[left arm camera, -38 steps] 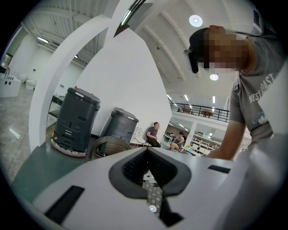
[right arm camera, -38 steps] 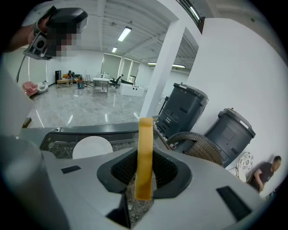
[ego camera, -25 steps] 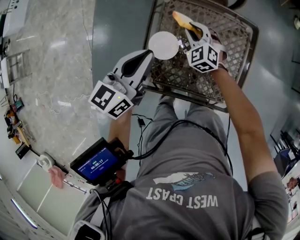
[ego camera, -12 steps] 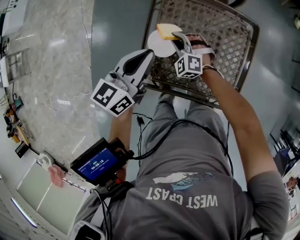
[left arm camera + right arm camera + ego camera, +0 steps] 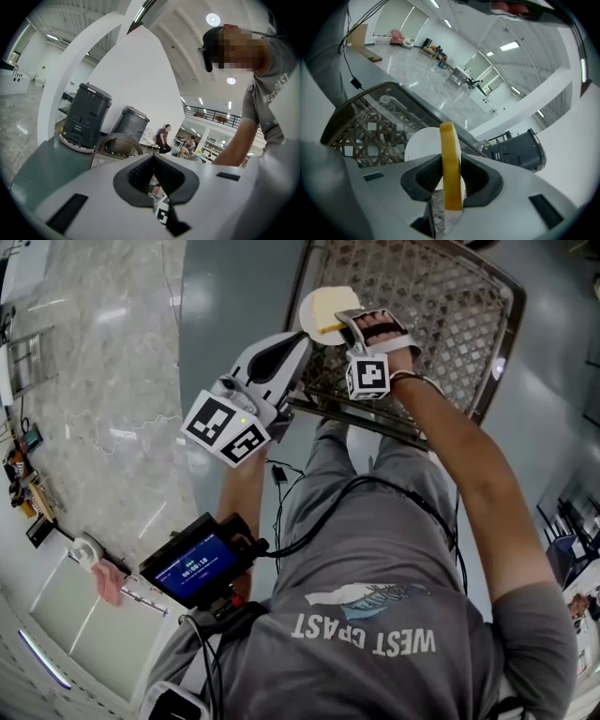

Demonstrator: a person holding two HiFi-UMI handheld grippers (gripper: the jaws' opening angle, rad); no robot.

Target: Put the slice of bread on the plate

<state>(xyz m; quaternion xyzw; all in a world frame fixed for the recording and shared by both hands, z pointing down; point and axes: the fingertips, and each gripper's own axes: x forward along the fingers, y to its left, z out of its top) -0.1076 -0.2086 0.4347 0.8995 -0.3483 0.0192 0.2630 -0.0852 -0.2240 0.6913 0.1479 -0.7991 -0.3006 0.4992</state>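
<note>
Pale yellow slice of bread with a golden-brown crust (image 5: 330,311), clamped in the right gripper (image 5: 349,322). In the right gripper view the slice (image 5: 451,159) stands edge-on between the two dark ribbed pads (image 5: 474,180), which press on its two faces. Its far end rises clear of the right gripper's (image 5: 452,178) jaw tips.

Round white plate (image 5: 307,313), directly beneath the slice in the head view. The slice covers the plate's middle and right part, leaving a white crescent bare on the left. In the right gripper view the plate (image 5: 421,146) shows beyond the slice and to its left. Whether bread and plate touch cannot be told.

Left gripper (image 5: 302,337), white-bodied, its tip just beside the plate's near left rim; contact with the plate cannot be judged. In the left gripper view the left gripper's (image 5: 153,161) jaws are drawn together, with nothing clamped between them.

Brown woven-lattice table with a dark rim (image 5: 441,315), under the plate. The plate lies at the table's left edge. The table's glossy top (image 5: 361,131) extends beyond the plate.
</note>
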